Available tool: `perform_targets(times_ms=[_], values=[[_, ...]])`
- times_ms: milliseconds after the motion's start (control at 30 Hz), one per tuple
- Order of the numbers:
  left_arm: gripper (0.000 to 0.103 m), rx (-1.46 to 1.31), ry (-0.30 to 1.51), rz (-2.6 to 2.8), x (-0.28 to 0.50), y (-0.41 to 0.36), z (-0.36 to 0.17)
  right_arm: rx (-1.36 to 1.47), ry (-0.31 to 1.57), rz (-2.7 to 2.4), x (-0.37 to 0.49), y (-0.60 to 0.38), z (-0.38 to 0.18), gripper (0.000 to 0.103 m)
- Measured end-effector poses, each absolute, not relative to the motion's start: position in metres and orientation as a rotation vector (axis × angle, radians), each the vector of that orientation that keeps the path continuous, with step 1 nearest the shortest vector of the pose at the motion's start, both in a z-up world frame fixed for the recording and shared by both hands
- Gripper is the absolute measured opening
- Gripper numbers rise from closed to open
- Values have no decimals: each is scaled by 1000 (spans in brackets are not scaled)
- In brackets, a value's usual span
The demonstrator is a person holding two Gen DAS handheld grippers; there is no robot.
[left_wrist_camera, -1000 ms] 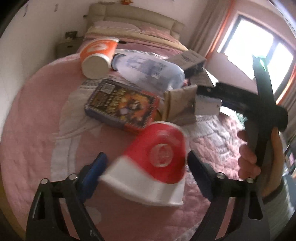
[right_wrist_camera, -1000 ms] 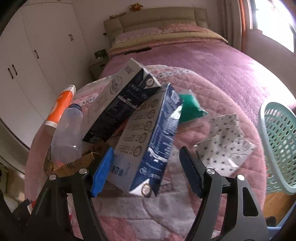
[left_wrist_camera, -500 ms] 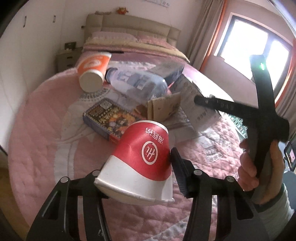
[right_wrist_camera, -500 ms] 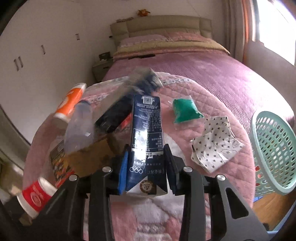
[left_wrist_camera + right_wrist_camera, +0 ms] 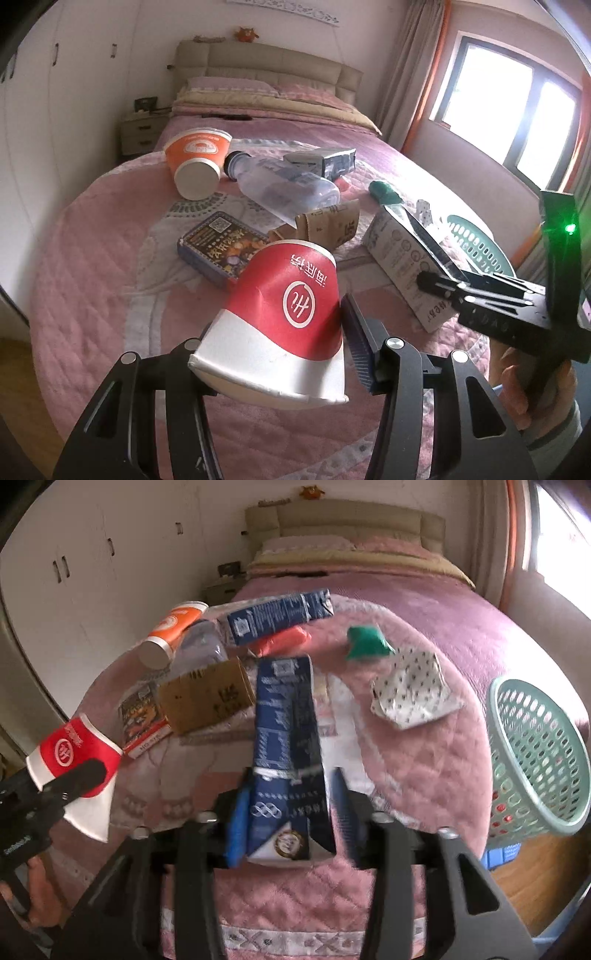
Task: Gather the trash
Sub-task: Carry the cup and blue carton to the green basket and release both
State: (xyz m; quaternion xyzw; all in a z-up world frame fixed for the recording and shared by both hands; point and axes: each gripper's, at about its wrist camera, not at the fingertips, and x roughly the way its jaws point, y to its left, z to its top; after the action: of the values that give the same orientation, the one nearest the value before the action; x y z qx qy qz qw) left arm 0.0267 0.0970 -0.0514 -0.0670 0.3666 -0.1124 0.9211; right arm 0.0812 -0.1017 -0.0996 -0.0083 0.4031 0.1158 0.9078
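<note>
My left gripper pinches a red-and-white paper cup, lifted above the bed's near edge. My right gripper clamps a blue carton over the near edge too. Beyond, mid-bed, lie a brown box, an orange cup and a plastic bottle. A green basket stands beside the bed's right edge.

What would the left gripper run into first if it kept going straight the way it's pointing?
Probably the flat dark printed box lying on the pink bed cover. It sits just past the red and white paper cup clamped in the left gripper, though depth is unclear.
</note>
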Motion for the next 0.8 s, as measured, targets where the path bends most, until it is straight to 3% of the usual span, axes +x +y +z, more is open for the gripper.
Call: perform_targets(times_ms=[367,433,800], values=[[50,-117,745,-239,25,87,-46,-18,816,216,79,-101,-104,54],[50,-108,741,-244,25,83,-44,-26,831,223,81,-99,-106,35],[50,-51,710,-289,33,52,-27,8,732,221,69,-126,-80,34]])
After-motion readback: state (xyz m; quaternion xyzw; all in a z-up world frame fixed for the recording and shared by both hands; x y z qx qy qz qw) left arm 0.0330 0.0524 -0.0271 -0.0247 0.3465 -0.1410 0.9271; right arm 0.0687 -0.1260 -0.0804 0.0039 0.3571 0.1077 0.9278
